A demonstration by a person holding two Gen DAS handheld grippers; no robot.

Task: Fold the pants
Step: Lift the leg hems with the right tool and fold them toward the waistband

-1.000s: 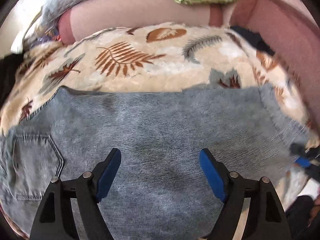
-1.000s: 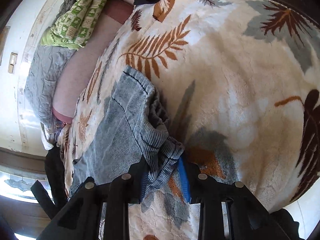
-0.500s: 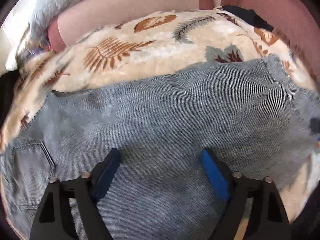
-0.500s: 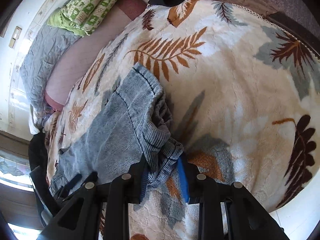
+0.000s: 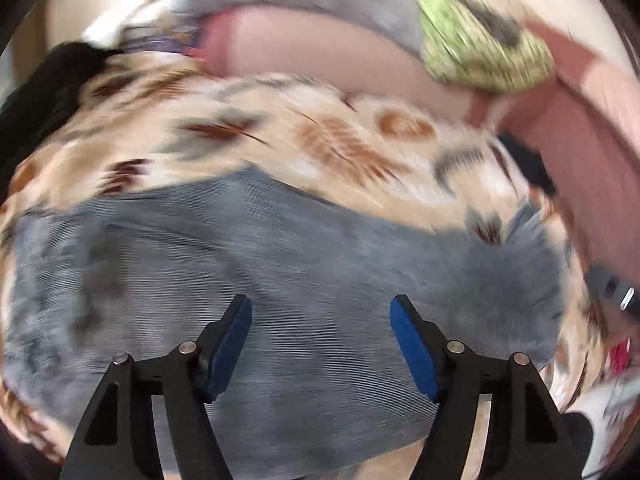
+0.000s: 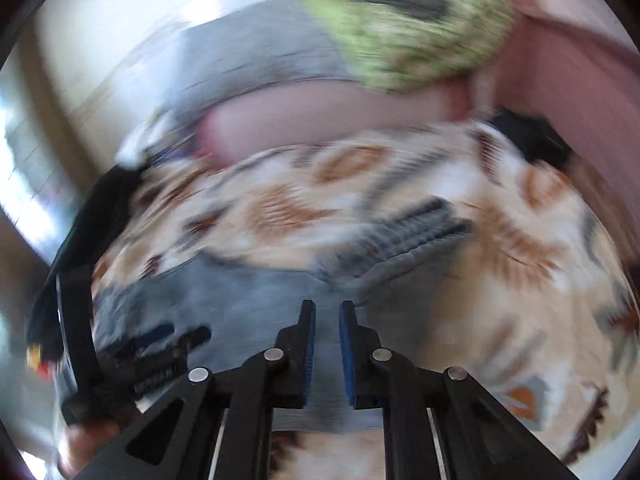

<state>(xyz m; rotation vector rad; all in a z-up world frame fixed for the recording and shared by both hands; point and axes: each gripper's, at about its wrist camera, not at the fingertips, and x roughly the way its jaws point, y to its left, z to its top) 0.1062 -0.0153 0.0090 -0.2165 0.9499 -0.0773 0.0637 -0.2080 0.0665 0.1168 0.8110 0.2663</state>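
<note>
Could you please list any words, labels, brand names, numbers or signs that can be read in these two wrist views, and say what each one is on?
None can be read.
Small pale lettering on the black body of the left gripper, seen in the right wrist view: too blurred to read.
Pale print on the green patterned cloth at the back: smeared by motion; not legible as text.
Grey-blue denim pants and cream leaf-print blanket: no lettering shows.

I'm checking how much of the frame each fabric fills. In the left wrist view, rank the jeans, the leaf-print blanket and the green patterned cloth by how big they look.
1. jeans, nearest the camera, which inflates them
2. leaf-print blanket
3. green patterned cloth
</note>
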